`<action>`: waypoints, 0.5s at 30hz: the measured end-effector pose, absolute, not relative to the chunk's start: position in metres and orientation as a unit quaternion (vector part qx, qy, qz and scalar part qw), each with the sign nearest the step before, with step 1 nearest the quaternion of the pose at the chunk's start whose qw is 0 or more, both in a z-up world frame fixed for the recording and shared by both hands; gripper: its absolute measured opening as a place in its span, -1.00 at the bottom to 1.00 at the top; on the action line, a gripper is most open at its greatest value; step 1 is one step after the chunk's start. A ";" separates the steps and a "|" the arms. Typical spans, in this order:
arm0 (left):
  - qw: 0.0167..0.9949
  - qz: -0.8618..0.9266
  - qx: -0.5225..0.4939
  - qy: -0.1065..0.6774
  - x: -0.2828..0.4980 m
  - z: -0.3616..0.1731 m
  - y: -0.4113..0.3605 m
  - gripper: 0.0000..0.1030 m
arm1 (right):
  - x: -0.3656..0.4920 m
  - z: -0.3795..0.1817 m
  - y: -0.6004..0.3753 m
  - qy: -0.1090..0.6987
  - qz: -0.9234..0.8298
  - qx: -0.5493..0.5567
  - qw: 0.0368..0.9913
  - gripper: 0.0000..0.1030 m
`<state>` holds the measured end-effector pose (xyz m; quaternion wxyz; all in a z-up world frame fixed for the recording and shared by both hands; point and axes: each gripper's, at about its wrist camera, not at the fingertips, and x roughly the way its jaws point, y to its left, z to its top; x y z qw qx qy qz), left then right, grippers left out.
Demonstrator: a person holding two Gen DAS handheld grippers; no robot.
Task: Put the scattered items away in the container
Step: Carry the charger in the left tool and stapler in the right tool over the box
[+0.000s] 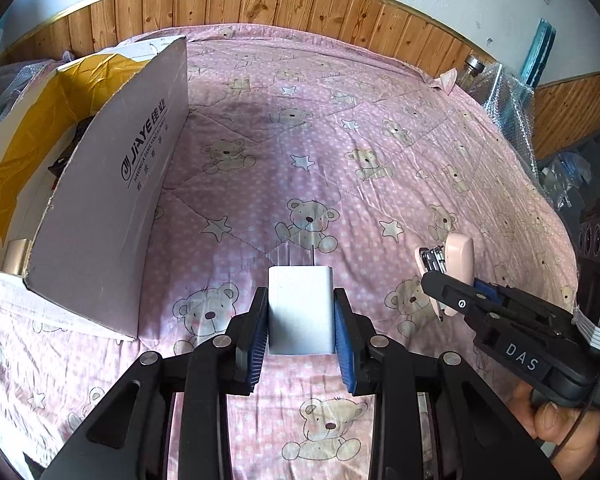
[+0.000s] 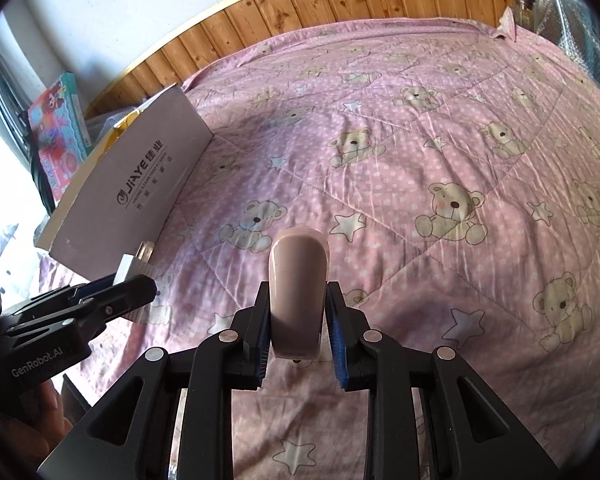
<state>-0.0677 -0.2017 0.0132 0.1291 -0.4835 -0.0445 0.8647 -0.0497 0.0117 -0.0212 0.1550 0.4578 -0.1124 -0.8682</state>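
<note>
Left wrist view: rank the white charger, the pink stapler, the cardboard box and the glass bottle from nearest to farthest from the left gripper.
1. White charger, clamped in the left gripper.
2. Pink stapler, right, held by the right gripper.
3. Cardboard box, left.
4. Glass bottle, far right corner of the bed.

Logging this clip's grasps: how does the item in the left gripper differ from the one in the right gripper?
The white charger is a boxy block with metal prongs pointing forward; the pink stapler is rounded and elongated, its metal staple mechanism showing in the left wrist view. The charger sits in the left gripper, the stapler in the right gripper. Both are clamped between blue-padded fingers, above the pink quilt, not yet in the cardboard box.
</note>
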 end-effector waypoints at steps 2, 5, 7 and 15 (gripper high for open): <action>0.133 0.867 -0.479 -0.045 -0.064 0.020 -0.202 -0.39 | -0.045 -0.018 0.007 -0.113 -0.867 0.457 0.161 -0.48; 0.136 0.871 -0.470 -0.037 -0.059 0.028 -0.200 -0.39 | -0.038 -0.011 -0.003 -0.105 -0.869 0.454 0.167 -0.48; 0.137 0.872 -0.468 -0.036 -0.056 0.031 -0.201 -0.39 | -0.034 -0.007 -0.008 -0.099 -0.871 0.451 0.168 -0.48; 0.121 0.886 -0.447 -0.031 -0.047 0.055 -0.214 -0.39 | -0.015 0.021 -0.033 -0.074 -0.876 0.438 0.190 -0.48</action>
